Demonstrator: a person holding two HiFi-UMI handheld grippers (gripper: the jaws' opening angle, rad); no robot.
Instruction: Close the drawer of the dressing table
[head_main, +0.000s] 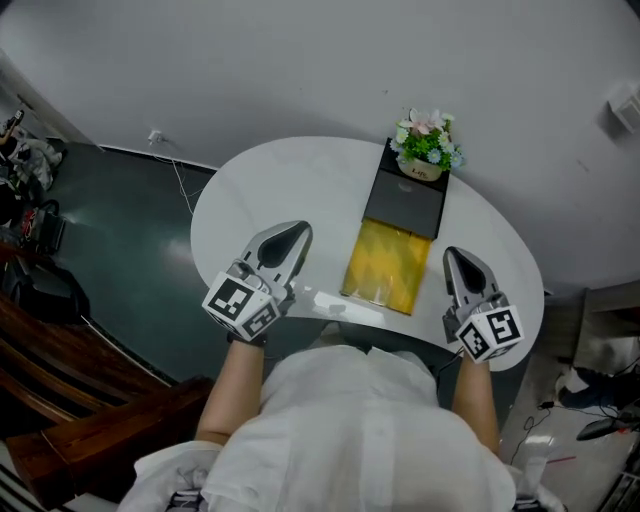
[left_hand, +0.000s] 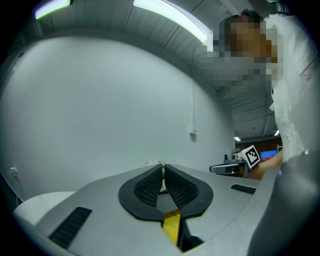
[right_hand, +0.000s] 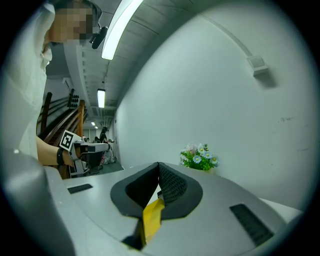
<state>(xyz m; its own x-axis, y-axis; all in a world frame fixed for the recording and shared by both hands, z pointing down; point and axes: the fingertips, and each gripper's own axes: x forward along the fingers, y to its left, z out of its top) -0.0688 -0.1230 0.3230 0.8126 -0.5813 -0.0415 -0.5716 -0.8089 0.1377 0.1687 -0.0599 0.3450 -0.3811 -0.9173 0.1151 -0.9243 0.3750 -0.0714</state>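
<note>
A small black dressing box (head_main: 405, 200) stands at the back of the white half-round table (head_main: 260, 190), with a pot of flowers (head_main: 428, 140) on top. Its yellow drawer (head_main: 385, 265) is pulled out toward me. My left gripper (head_main: 292, 236) hovers over the table left of the drawer, shut and empty; its pads (left_hand: 150, 185) meet in the left gripper view. My right gripper (head_main: 456, 260) sits just right of the drawer's front, also shut with nothing held. In the right gripper view the flowers (right_hand: 199, 157) show beyond the closed right gripper (right_hand: 159, 165).
The table stands against a plain white wall. A thin cable (head_main: 180, 180) hangs from a wall socket at the left. Dark wooden furniture (head_main: 60, 380) and clutter (head_main: 25, 160) are at the far left; cables and objects (head_main: 600, 390) lie on the floor at the right.
</note>
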